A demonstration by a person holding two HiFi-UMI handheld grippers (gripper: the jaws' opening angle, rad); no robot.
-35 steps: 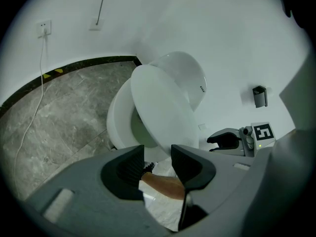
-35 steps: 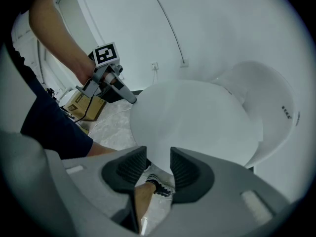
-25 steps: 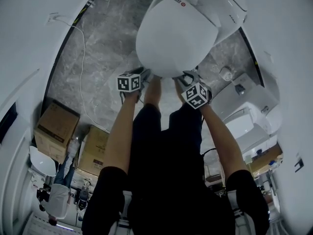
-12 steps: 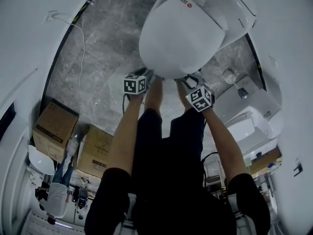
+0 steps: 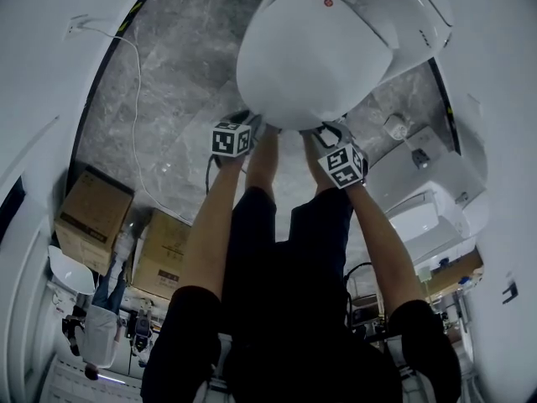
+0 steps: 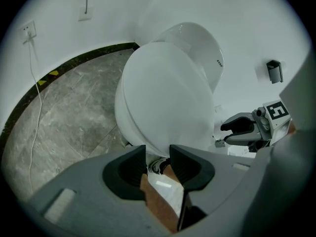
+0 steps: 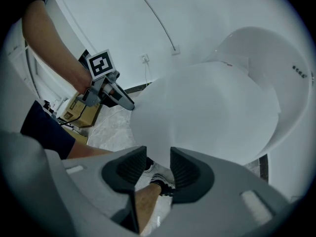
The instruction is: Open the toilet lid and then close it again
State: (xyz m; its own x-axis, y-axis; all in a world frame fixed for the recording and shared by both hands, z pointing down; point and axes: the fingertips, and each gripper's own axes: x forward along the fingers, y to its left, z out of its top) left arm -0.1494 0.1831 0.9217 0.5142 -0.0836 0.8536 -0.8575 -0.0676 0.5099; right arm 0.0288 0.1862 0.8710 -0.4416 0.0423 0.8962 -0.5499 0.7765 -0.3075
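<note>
The white toilet lid [image 5: 315, 57] stands partly lowered over the bowl, its front rim towards me. My left gripper [image 5: 252, 128] is at the rim's left front and my right gripper [image 5: 324, 133] at its right front. In the left gripper view the jaws [image 6: 158, 154] stand apart with the lid [image 6: 165, 98] rim just at their tips; a leg and a shoe show through the gap. The right gripper view is alike: the gripper [image 7: 158, 157] has a clear gap between its jaws, and the lid [image 7: 212, 112] edge meets the tips. No pad visibly presses on the lid.
Grey marble floor [image 5: 176, 74] surrounds the toilet. A white cable [image 5: 134, 141] trails across it from a wall socket [image 6: 27, 31]. Two cardboard boxes [image 5: 96, 217] [image 5: 159, 254] stand at the left. Another white fixture [image 5: 419, 217] sits close on the right.
The lid has tipped further down towards the bowl. Both grippers have sunk a little along with its front rim.
</note>
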